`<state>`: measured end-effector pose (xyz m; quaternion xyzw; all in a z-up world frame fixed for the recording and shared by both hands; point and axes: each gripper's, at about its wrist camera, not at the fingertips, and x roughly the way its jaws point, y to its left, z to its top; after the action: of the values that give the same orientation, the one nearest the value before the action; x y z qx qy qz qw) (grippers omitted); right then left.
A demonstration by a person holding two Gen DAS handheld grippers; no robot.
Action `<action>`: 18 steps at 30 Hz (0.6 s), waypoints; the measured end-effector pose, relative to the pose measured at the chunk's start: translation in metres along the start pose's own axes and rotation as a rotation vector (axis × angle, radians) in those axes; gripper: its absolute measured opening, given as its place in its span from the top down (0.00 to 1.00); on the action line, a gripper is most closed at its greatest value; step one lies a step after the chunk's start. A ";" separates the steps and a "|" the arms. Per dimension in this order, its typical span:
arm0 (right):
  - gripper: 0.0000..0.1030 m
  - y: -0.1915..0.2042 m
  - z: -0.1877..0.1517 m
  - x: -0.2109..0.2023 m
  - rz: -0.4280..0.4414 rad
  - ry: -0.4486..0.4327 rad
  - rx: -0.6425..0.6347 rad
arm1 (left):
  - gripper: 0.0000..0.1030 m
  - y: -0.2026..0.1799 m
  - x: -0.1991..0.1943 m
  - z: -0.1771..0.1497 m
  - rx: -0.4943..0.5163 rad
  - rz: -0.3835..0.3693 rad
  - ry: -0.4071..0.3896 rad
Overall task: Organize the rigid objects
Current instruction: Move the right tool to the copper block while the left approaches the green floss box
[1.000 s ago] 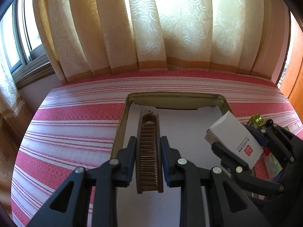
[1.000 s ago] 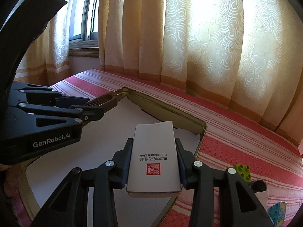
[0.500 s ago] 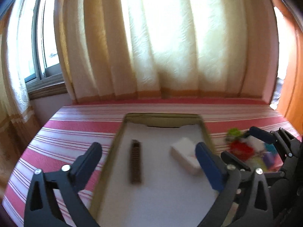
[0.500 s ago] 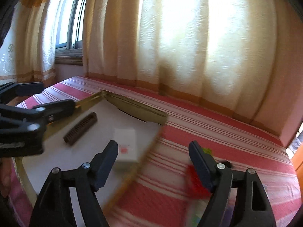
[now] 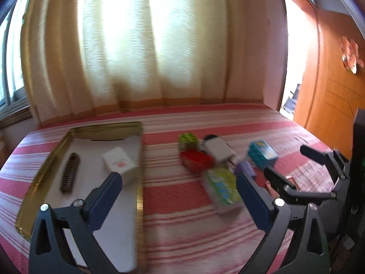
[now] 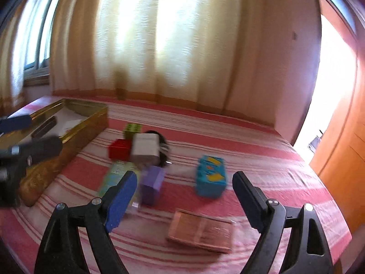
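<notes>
My left claw (image 5: 175, 180) is spread as wide as it goes, with nothing between its blue pads; it hangs over the striped red-and-white bed (image 5: 187, 219) at the right edge of the gold tray (image 5: 41, 175). My right claw (image 6: 184, 182) is opening too, its jaws parting at this moment and holding nothing, though the purple block (image 6: 151, 183) and the teal box (image 6: 211, 177) lie on the bed in the gap beyond its tips. Inside the tray, on its white lining, the dark comb (image 5: 69, 173) lies along the left side and the white box with a red mark (image 5: 119, 164) sits toward the right wall, the two well apart. The remaining pieces are clustered on the bed to the right of the tray: a green brick (image 5: 188, 140) at the back, a red brick (image 5: 196, 161) just in front of it, and a white charger (image 5: 217, 148) beside them with a black cord (image 6: 163, 145) bunched against it. Nearer to me a flat pack printed in green and yellow (image 5: 222, 186) lies close to the purple block. In the right wrist view a thin copper-coloured packet (image 6: 200, 231) rests flat on the bed, nearest of all, between my right claw's tips and a little below them. Cream curtains (image 5: 136, 45) hang behind the bed, and an orange door (image 5: 337, 80) stands at the right. Both views are blurred.
</notes>
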<state>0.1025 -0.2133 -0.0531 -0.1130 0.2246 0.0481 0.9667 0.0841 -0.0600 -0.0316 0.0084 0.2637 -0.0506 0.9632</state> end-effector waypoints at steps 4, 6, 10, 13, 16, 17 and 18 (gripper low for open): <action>0.15 -0.014 -0.010 0.001 -0.006 0.025 0.030 | 0.01 -0.018 0.009 -0.003 0.035 -0.013 0.030; 0.15 -0.016 -0.013 0.002 0.000 0.039 0.040 | 0.01 -0.025 0.017 -0.005 0.040 -0.018 0.051; 0.15 -0.013 -0.018 0.008 0.014 0.071 0.040 | 0.01 -0.029 0.025 -0.008 0.040 -0.028 0.080; 0.15 -0.011 -0.019 0.009 0.021 0.073 0.039 | 0.01 -0.031 0.026 -0.010 0.037 -0.031 0.083; 0.15 -0.012 -0.020 0.010 0.026 0.077 0.041 | 0.01 -0.029 0.026 -0.011 0.035 -0.021 0.083; 0.15 -0.013 -0.021 0.011 0.028 0.081 0.047 | 0.01 -0.028 0.028 -0.011 0.031 -0.019 0.084; 0.15 -0.014 -0.021 0.011 0.031 0.084 0.054 | 0.01 -0.026 0.028 -0.011 0.024 -0.017 0.085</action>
<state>0.1057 -0.2317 -0.0738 -0.0851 0.2679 0.0524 0.9583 0.1001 -0.0882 -0.0549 0.0199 0.3040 -0.0616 0.9505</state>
